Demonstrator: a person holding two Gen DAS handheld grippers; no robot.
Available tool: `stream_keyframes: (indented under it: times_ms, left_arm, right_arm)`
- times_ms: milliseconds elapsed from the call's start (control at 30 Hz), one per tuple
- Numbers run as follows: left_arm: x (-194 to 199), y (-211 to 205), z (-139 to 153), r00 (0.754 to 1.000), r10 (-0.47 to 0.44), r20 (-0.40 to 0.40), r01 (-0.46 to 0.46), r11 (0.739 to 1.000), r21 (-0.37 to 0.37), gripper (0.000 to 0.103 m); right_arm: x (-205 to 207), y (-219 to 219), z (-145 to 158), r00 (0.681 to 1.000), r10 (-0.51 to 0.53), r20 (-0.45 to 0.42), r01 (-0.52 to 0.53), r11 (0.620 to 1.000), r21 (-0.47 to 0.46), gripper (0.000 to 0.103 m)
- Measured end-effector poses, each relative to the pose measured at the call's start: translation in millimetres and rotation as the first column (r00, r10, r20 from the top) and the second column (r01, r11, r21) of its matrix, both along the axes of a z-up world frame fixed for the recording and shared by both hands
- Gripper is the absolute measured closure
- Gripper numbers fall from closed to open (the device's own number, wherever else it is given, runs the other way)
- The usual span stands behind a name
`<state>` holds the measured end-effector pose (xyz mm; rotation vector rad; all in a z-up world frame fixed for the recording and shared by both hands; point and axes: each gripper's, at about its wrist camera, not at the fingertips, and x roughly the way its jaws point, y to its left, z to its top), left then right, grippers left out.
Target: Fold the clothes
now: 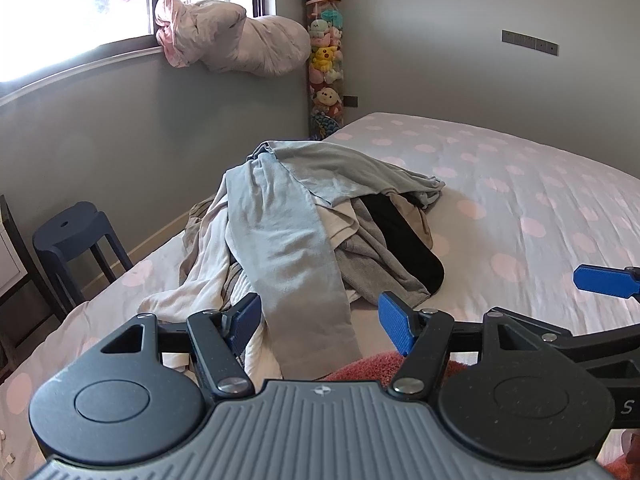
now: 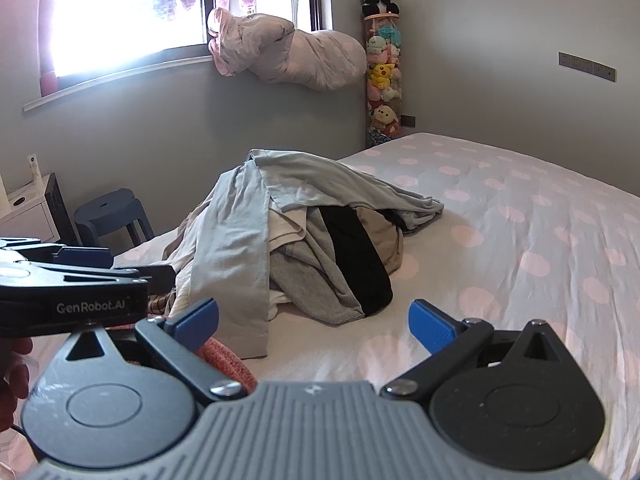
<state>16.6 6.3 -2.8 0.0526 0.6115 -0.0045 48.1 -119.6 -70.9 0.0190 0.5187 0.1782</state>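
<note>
A heap of unfolded clothes (image 1: pixel 320 216) lies on the polka-dot bed (image 1: pixel 520 200), also in the right wrist view (image 2: pixel 304 232). A light blue garment (image 1: pixel 296 256) drapes over the top and hangs toward me; grey, white and black pieces (image 1: pixel 408 240) lie beneath. A red knit item (image 1: pixel 380 364) lies just under my left gripper (image 1: pixel 320 324), which is open and empty at the near edge of the heap. My right gripper (image 2: pixel 316 324) is open and empty over the sheet (image 2: pixel 520 240), right of the heap. The red item shows there too (image 2: pixel 228 356).
A dark blue stool (image 1: pixel 76 236) and a white cabinet (image 2: pixel 28 212) stand left of the bed. A bundled quilt (image 1: pixel 240 40) sits on the window sill. A tall tube of plush toys (image 1: pixel 326 60) stands in the corner. The left gripper's body (image 2: pixel 72 292) is close beside my right one.
</note>
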Motion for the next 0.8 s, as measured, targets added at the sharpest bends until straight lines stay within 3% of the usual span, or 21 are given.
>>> stream_keyframes:
  times_ms: [200,300,500,800]
  left_arm:
    - [16.7,-1.9,-1.0,1.000,0.017,0.005,-0.017,0.998,0.055,0.035]
    - [29.5,5.4,-2.3,1.000,0.017,0.002,-0.017,0.999,0.041,0.035]
    - [61.3,35.2,-3.2,0.997,0.060,0.048,-0.058,0.998,-0.034,0.035]
    - [119.6,77.1,-16.6,0.996,0.090,-0.010,-0.091,0.980,-0.176,0.029]
  right_arm:
    - [23.3,3.2,0.9,0.997,0.059,0.047,-0.056,0.997,-0.056,0.001]
    - [40.8,6.5,1.7,0.995,0.087,0.047,-0.083,0.994,-0.071,0.001]
    - [87.5,10.9,-4.9,0.984,0.164,0.071,-0.159,0.985,-0.072,0.001]
    - [161.6,22.6,-23.6,0.982,0.189,0.024,-0.188,0.982,-0.035,0.001]
